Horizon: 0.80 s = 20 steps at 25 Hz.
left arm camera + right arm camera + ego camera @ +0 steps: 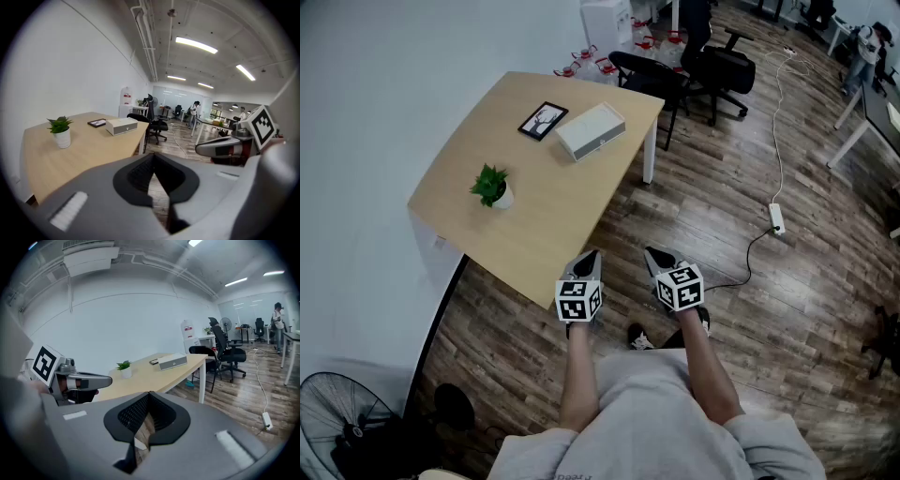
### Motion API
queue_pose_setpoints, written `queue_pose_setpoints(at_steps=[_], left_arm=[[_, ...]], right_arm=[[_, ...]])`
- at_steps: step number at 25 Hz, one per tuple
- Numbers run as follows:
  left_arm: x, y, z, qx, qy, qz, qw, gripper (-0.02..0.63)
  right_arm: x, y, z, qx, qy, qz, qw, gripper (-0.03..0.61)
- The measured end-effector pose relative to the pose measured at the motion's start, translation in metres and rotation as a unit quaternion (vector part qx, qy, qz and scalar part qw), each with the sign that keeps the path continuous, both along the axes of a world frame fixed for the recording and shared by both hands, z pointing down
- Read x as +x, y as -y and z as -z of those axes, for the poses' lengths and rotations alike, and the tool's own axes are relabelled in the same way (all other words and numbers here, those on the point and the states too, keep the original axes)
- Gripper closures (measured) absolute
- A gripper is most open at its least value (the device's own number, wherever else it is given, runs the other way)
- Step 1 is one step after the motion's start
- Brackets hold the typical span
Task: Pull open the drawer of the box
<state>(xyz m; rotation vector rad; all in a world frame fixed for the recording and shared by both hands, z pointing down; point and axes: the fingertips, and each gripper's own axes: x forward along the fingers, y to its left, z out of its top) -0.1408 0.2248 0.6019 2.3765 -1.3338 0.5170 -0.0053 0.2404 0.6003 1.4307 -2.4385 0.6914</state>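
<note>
At the lower left corner of the head view a black floor fan (336, 417) stands by the white wall. Up and to the right of it, a light wooden table (534, 220) fills the upper left of the frame. A small green plant in a white pot (492, 187) sits towards the table's left side. Further right, near the table's top edge, a dark picture frame (543, 120) lies flat. Just beside it is the pale rectangular box (591, 130), which stands on the table's upper right part with its drawer front looking flush with the body. Below, at the centre bottom of the frame, the left gripper (588, 262) is held at the table's lower edge, well apart from the box. In its own view its jaws are pressed together at the tips with nothing between them. Just to its right, the right gripper (659, 262) hangs over the wooden floor (750, 319). Its jaws are likewise closed tip to tip and hold nothing. Black office chairs (717, 64) stand at the top, right of the table. A white power strip (777, 218) lies on the floor at the right, on a white cable.
</note>
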Motion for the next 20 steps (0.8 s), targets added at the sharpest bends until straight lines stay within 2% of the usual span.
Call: queue_pose_setpoints(at_steps=[11,16,20], left_arm=[[-0.005,0.01,0.0,0.0,-0.01,0.004,0.9999,0.561],[0.0,0.013,-0.001,-0.001,-0.023,0.004,0.9997,0.561],[0.013,0.012,-0.012,-0.012,-0.02,-0.011,0.9997,0.561]], right_arm=[[-0.005,0.002,0.002,0.003,-0.01,0.014,1.0,0.577],[0.003,-0.004,0.003,0.011,-0.02,-0.001,1.0,0.577],[0.012,-0.005,-0.008,-0.009,-0.018,-0.004,1.0,0.577]])
